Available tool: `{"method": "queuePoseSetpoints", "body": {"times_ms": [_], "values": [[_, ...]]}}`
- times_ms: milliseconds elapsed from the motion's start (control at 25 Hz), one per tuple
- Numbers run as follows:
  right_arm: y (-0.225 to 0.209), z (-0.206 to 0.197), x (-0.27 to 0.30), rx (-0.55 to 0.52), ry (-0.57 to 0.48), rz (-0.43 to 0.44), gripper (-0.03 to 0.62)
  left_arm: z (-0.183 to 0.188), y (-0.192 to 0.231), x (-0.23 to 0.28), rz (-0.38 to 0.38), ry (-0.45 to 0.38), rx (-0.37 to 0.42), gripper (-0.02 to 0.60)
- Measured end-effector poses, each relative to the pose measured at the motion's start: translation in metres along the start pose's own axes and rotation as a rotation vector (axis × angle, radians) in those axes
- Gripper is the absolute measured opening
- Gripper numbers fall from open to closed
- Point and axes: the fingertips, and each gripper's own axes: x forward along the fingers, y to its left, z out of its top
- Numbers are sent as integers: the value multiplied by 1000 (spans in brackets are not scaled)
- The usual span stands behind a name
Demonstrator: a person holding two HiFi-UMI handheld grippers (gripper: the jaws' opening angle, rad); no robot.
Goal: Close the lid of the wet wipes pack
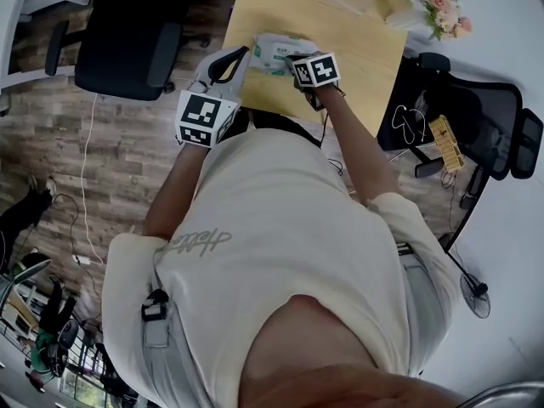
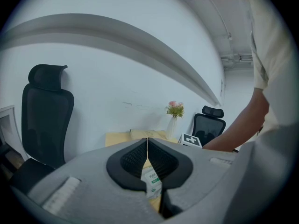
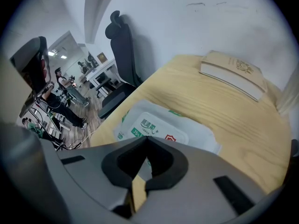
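The wet wipes pack point(image 1: 274, 53) is white with green print and lies near the front edge of the light wooden table point(image 1: 357, 53). In the right gripper view the pack point(image 3: 161, 127) sits just beyond the jaws, and its labelled lid looks flat on top. My right gripper point(image 3: 146, 138) is shut and empty, its tips point(image 1: 294, 59) just over the pack's right end. Beside the pack's left end, my left gripper point(image 1: 237, 59) is shut and empty too. Through the gap under the left gripper point(image 2: 147, 141) a strip of the pack point(image 2: 152, 182) shows.
A tan book point(image 3: 232, 73) lies at the table's far side. A white vase of pink flowers point(image 1: 444, 11) stands at the far right corner. Black office chairs stand left point(image 1: 127, 36) and right point(image 1: 476, 117) of the table. Cables run over the wooden floor point(image 1: 85, 168).
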Motion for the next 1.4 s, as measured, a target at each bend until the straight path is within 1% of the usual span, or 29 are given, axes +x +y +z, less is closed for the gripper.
{"method": "queuePoseSetpoints", "body": {"times_ms": [240, 320, 440, 600, 760, 920, 1040, 1240, 1400], "values": [[-1, -1, 0, 74, -69, 1, 3, 0, -2, 8, -32, 8, 8, 16], [-2, 0, 0, 74, -99, -12, 3, -4, -6, 10, -49, 20, 16, 17], [-3, -4, 2, 71, -115, -19, 3, -7, -13, 13, -72, 35, 22, 17], [0, -1, 0, 25, -126, -35, 2, -2, -20, 13, -91, 31, 36, 17], [3, -6, -8, -31, -121, -61, 2, 14, -27, 13, -92, 11, 71, 17], [5, -1, -36, -14, -216, -43, 2, 30, -23, 10, -68, -16, 94, 17], [-1, -1, -67, 11, -292, -50, 2, 37, -24, 11, -60, -24, 112, 17], [-9, 5, -138, 65, -470, -76, 2, 59, -19, 17, -40, -55, 168, 17], [-18, 22, -178, 32, -570, -111, 2, 83, -20, 30, -53, -89, 199, 17]]}}
